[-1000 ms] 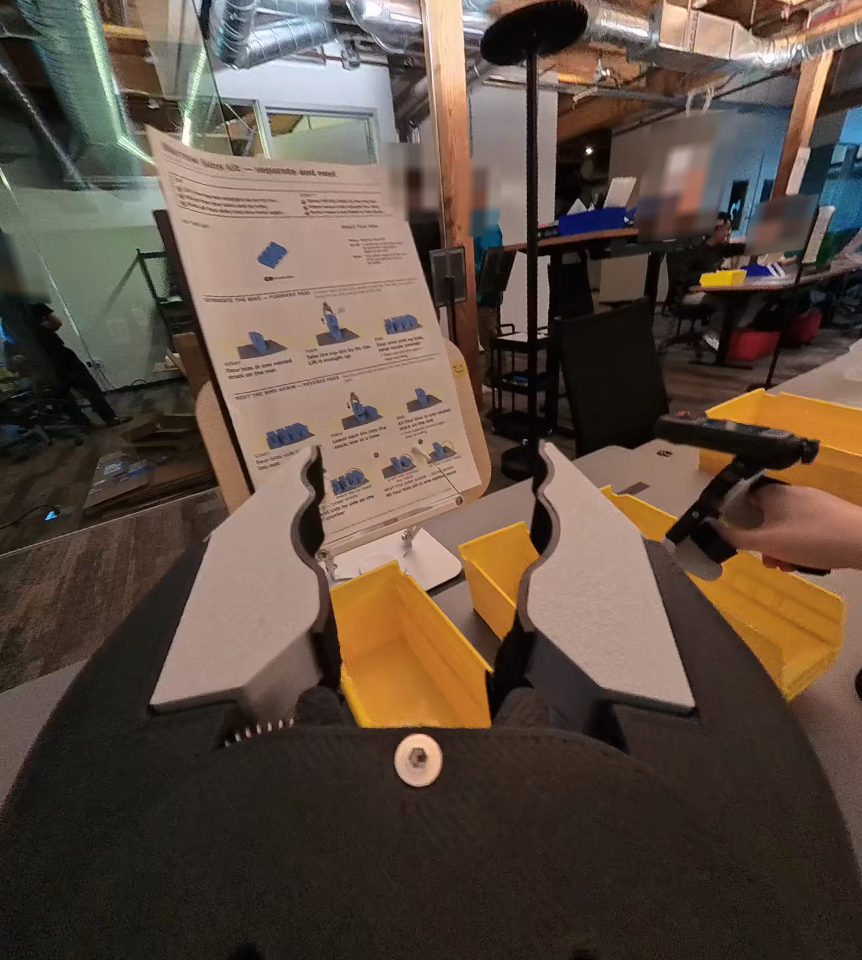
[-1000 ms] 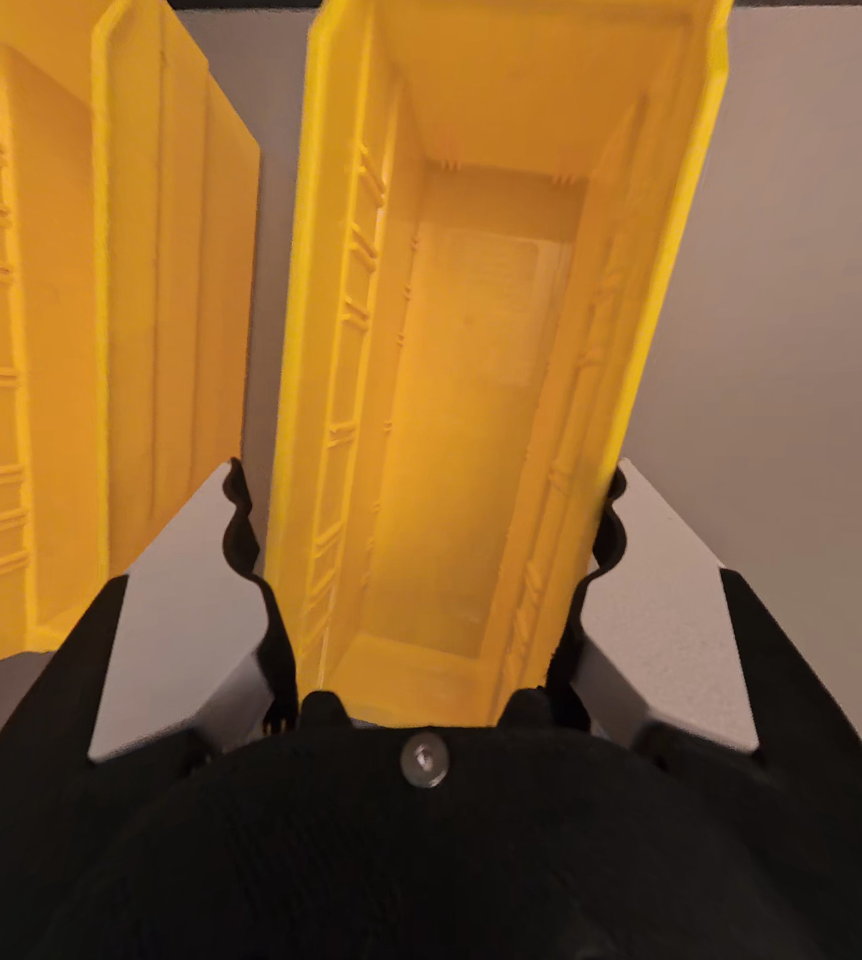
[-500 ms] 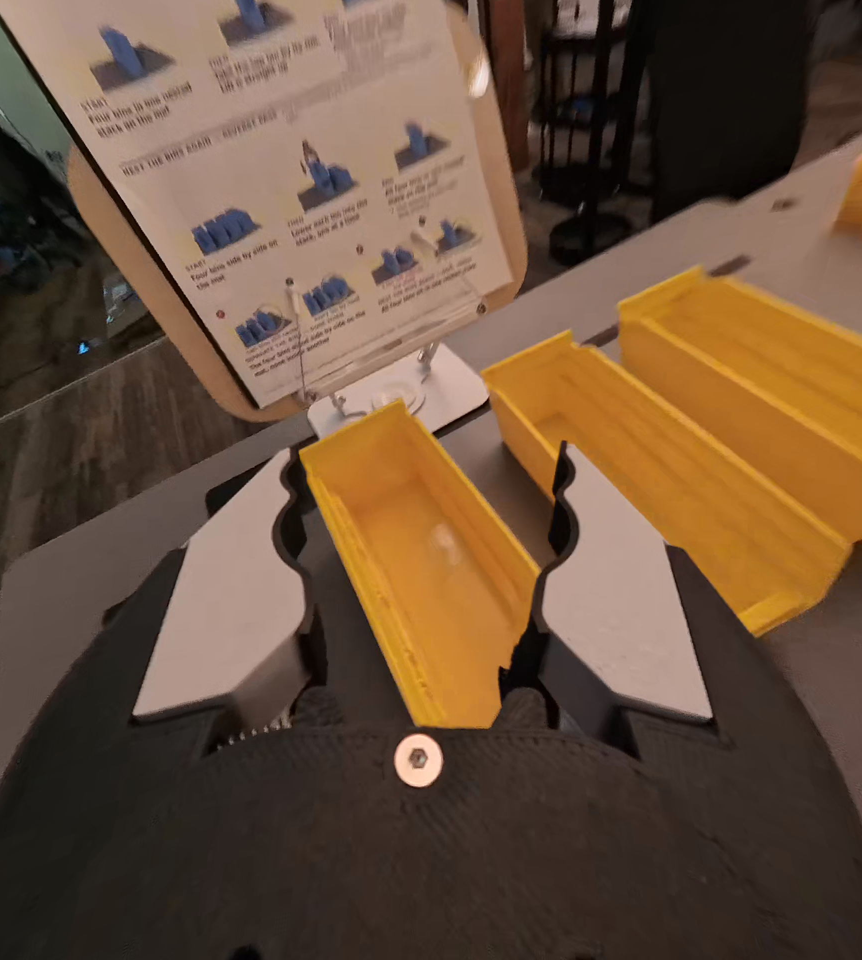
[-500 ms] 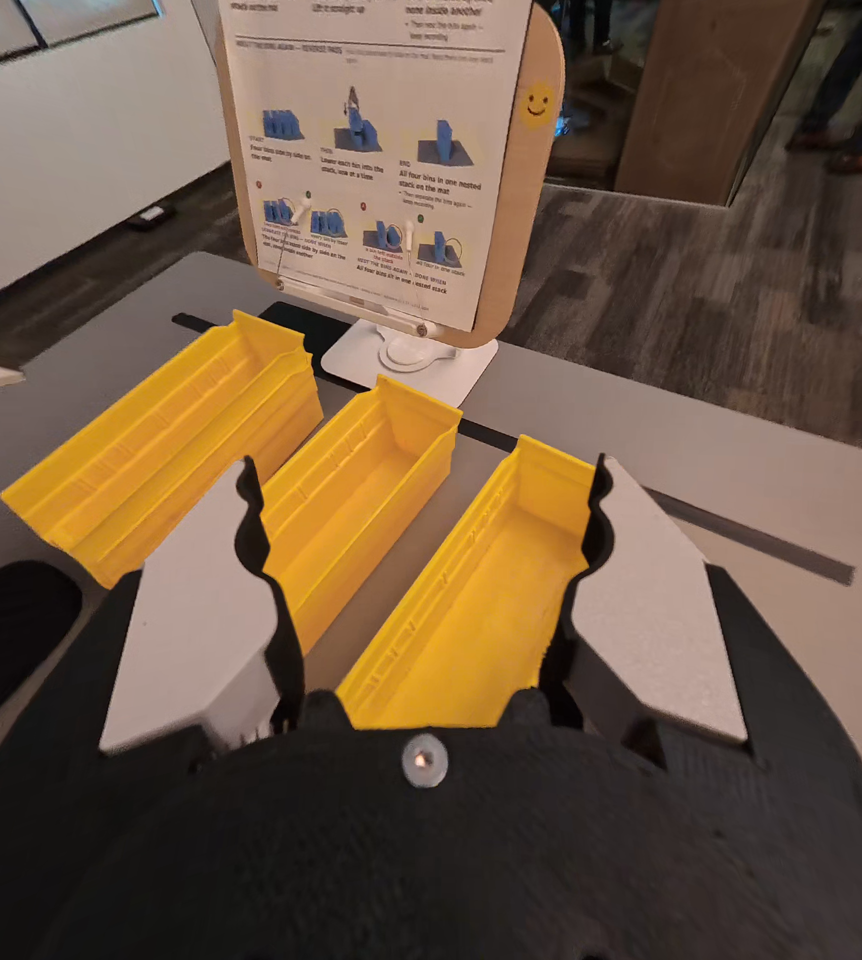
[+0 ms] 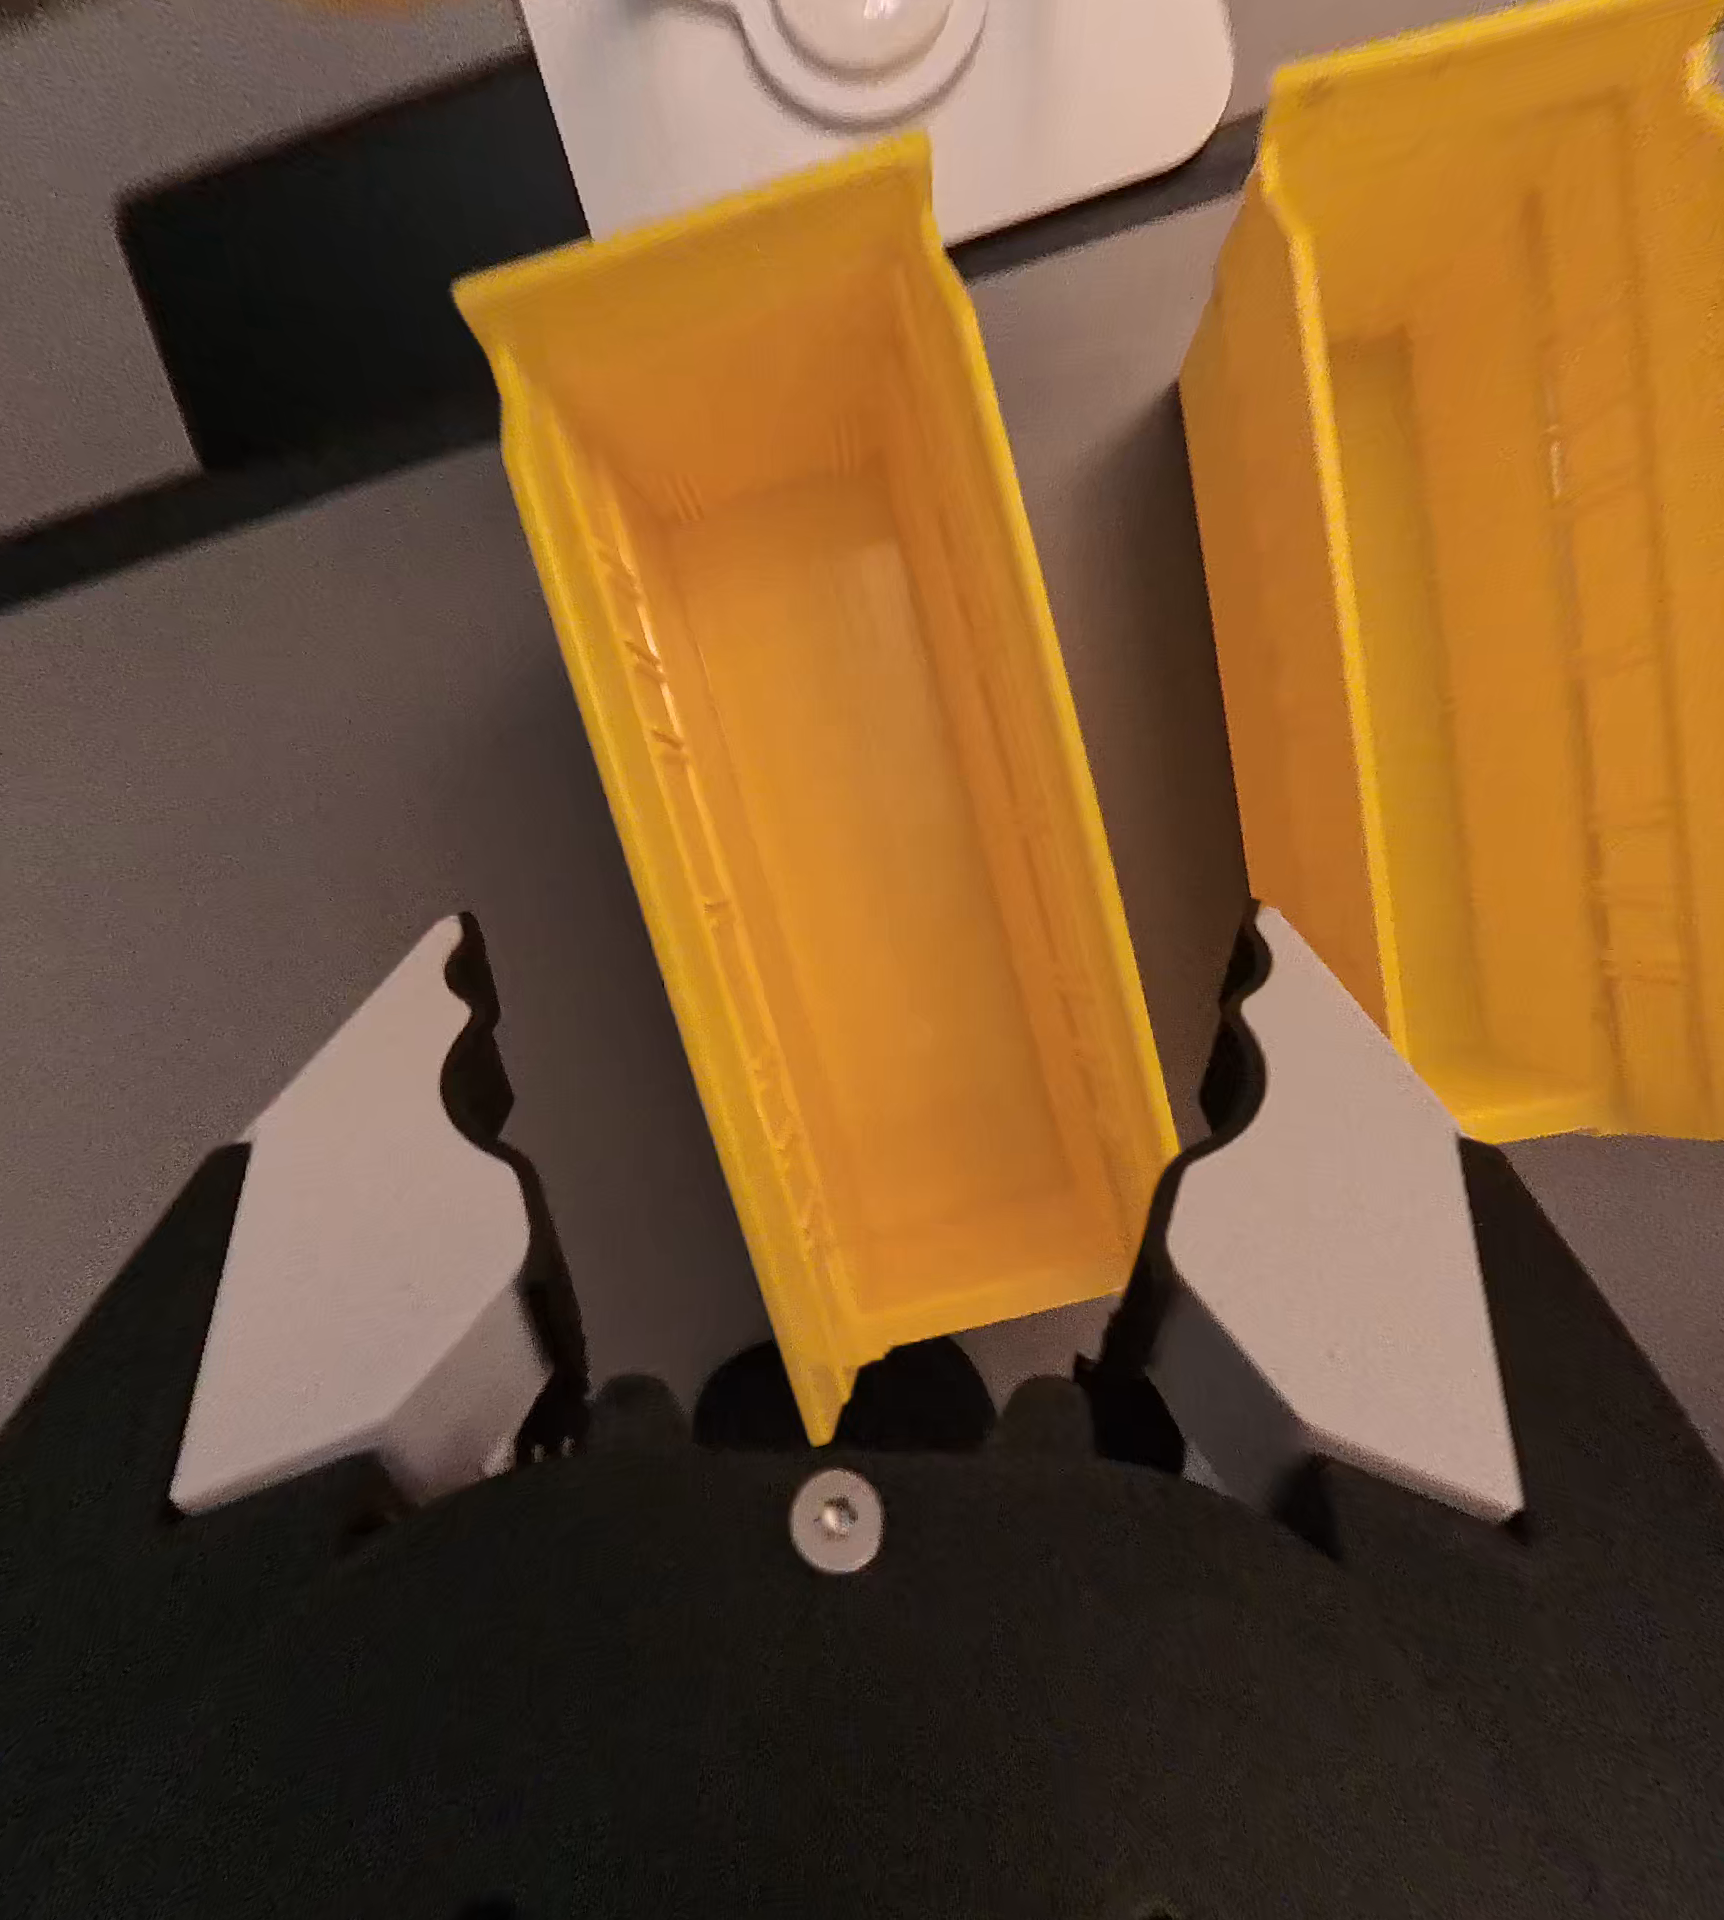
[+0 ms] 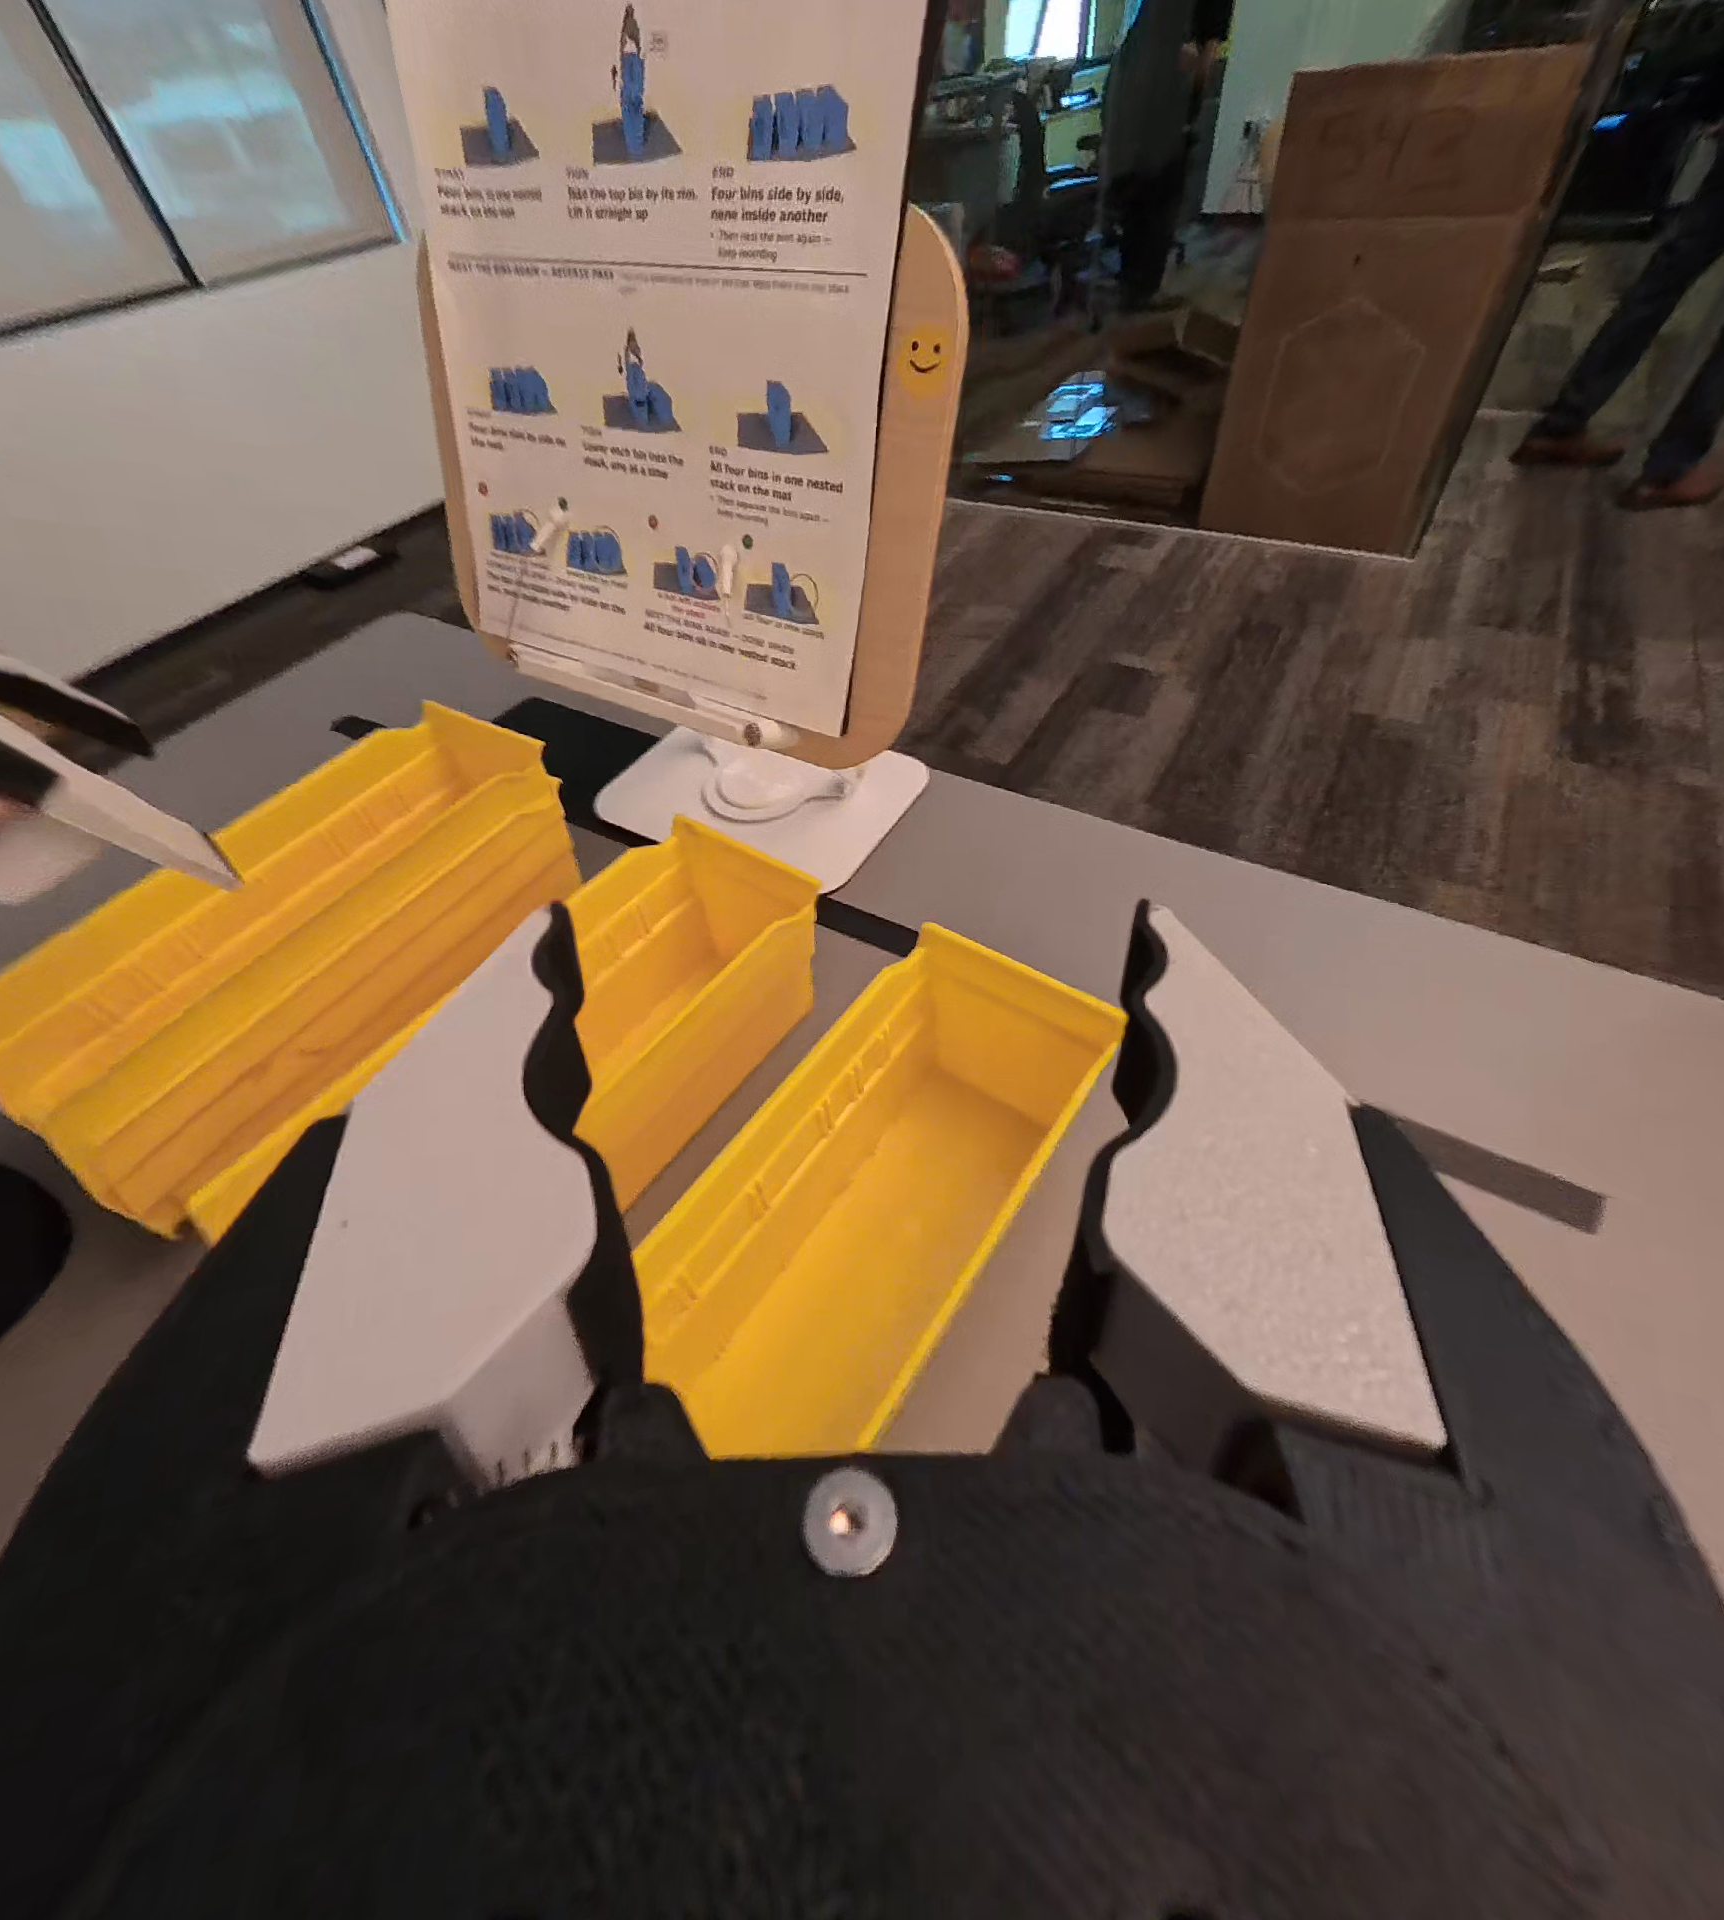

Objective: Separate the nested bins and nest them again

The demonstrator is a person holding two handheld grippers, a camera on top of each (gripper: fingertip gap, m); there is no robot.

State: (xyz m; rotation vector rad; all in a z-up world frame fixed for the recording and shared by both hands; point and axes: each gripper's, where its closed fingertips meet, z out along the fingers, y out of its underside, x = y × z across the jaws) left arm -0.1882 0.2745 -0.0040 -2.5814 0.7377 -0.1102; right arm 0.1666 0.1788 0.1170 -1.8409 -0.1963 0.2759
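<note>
In the left wrist view a yellow bin (image 5: 889, 831) stands on the grey table (image 5: 162, 831) between my left gripper's (image 5: 856, 925) wide-open jaws. There is clear table between its left wall and the left pad (image 5: 370, 1195). The right pad (image 5: 1305, 1195) is close to its near corner. A wider yellow bin (image 5: 1512, 623) stands to the right. In the right wrist view my right gripper (image 6: 850, 912) is open over another yellow bin (image 6: 868, 1226), with table showing beside its right wall. A middle bin (image 6: 692, 987) and a nested stack (image 6: 266, 987) lie to the left.
An instruction sheet on a wooden stand (image 6: 671, 364) with a white base (image 6: 764, 800) stands behind the bins, by a black mat (image 5: 318, 312). One left gripper finger (image 6: 110, 821) reaches over the nested stack. Beyond the table edge are a cardboard box (image 6: 1377, 312) and a person's legs (image 6: 1689, 312).
My left gripper tipped down from the room to the table and its jaws opened wide off the bin they had enclosed. My right gripper tilted up from looking straight down, and its jaws narrowed a little.
</note>
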